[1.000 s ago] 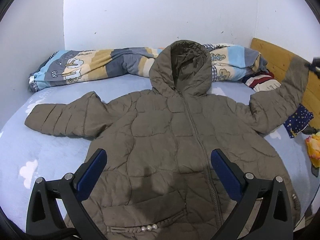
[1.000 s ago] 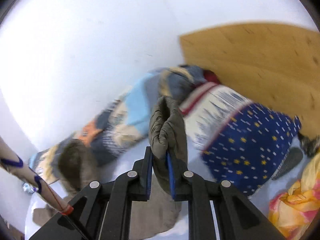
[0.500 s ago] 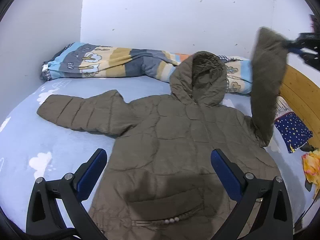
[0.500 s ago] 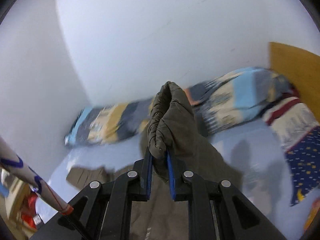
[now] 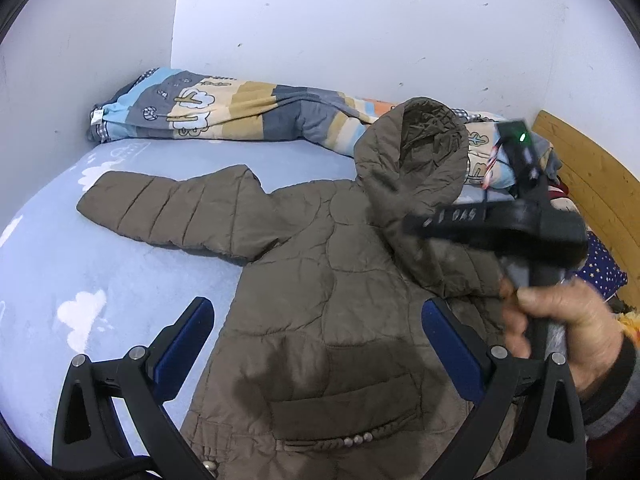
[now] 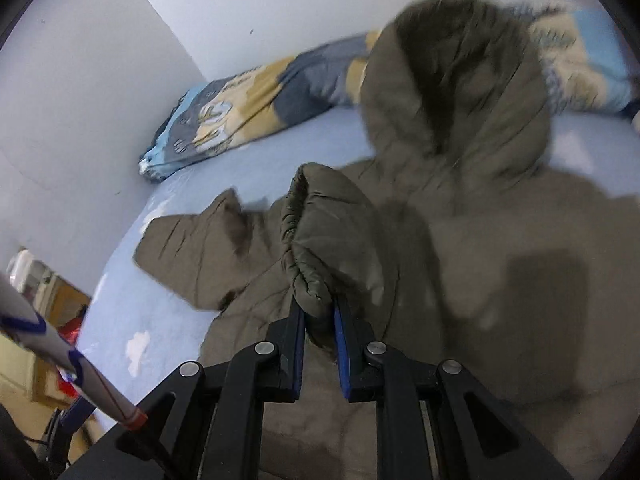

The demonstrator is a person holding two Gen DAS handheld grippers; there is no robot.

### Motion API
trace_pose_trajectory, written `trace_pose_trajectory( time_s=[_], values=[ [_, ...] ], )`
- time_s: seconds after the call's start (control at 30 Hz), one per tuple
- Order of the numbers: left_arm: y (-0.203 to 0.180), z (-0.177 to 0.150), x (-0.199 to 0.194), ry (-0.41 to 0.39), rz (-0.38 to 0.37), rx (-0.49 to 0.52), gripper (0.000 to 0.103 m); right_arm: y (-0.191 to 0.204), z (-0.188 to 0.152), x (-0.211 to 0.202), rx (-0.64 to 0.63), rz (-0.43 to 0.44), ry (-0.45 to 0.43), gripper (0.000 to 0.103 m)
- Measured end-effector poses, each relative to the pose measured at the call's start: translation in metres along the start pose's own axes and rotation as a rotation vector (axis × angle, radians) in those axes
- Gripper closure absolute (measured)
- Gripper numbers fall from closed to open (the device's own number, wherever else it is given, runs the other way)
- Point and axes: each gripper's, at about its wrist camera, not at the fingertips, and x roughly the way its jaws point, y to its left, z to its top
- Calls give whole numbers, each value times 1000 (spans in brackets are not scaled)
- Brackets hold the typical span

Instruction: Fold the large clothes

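The olive-brown quilted hooded puffer coat [image 5: 320, 280] lies front-up on the light blue bed sheet w/ white cloud prints [image 5: 60, 272], hood [image 5: 416, 160] toward the wall, one sleeve [image 5: 172, 212] stretched flat to the side. The other sleeve's cuff [image 6: 308, 240] is pinched betw. the blue pads of the right claw [image 6: 318, 320], held up over the coat's chest. In the left wrist view that right claw [image 5: 492, 224] shows blurred above the coat, a bare hand [image 5: 568, 332] wrapped round its handle. The left claw [image 5: 316, 348] hangs wide open over the coat's lower front, nothing in it. Behind the hood, a rolled striped cartoon-print quilt [image 5: 224, 112] runs along the white wall; a wooden headboard [image 5: 588, 184] stands at the far side.
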Motion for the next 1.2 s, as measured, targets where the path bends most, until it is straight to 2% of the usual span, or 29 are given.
trace_pose_trajectory(
  time_s=[0.07, 0.13, 0.2, 0.23, 0.27, 0.33, 0.43, 0.47, 0.5, 0.57, 0.6, 0.7, 0.8, 0.83, 0.9, 0.97, 1.07, 1.13, 1.2],
  values=[
    [-1, 1, 3, 5, 4, 2, 0, 0, -2, 8, 11, 66, 34, 78],
    [-1, 3, 5, 8, 4, -1, 0, 7, -5, -1, -12, 84, 32, 68],
    [0, 5, 8, 12, 5, -14, 0, 0, -1, -25, -19, 92, -35, 60],
    [1, 6, 10, 14, 5, -23, 0, -7, 2, -36, -15, 73, -63, 53],
    [2, 7, 12, 18, 7, -34, 0, -16, 5, -48, -7, 46, -89, 49],
    [3, 8, 16, 26, 7, -45, 0, -42, 11, -66, 14, -26, -122, 48],
    [1, 7, 22, 42, 13, -45, 0, -91, 17, -79, 65, -257, -127, 48],
    [0, 7, 25, 49, 17, -41, 0, -103, 16, -79, 74, -316, -120, 48],
    [-1, 7, 27, 53, 19, -40, 0, -125, 13, -76, 97, -416, -91, 48],
    [-3, 7, 31, 60, 26, -36, 0, -152, 5, -67, 136, -470, -47, 48],
    [-4, 7, 33, 65, 26, -35, 0, -172, -4, -55, 181, -471, 6, 48],
    [-5, 6, 37, 72, 32, -31, 0, -199, -21, -30, 224, -413, 87, 48],
    [-1, 6, 37, 75, 39, -39, 0, -189, -18, -34, 211, -460, 88, 48],
    [2, 7, 36, 73, 38, -50, 0, -177, -13, -39, 203, -494, 63, 48],
    [7, 8, 34, 69, 41, -64, 0, -134, -6, -54, 100, -486, -29, 48],
    [10, 8, 33, 64, 50, -71, 0, -94, -3, -54, 14, -455, -44, 48],
    [18, 9, 31, 68, 56, -83, 0, -54, -6, -37, -23, -320, -9, 48],
    [23, 10, 30, 68, 63, -91, 0, -29, -12, -15, -56, -296, 34, 48],
    [29, 11, 29, 70, 68, -100, 0, -9, -21, 14, -108, -313, 81, 48]
  ],
)
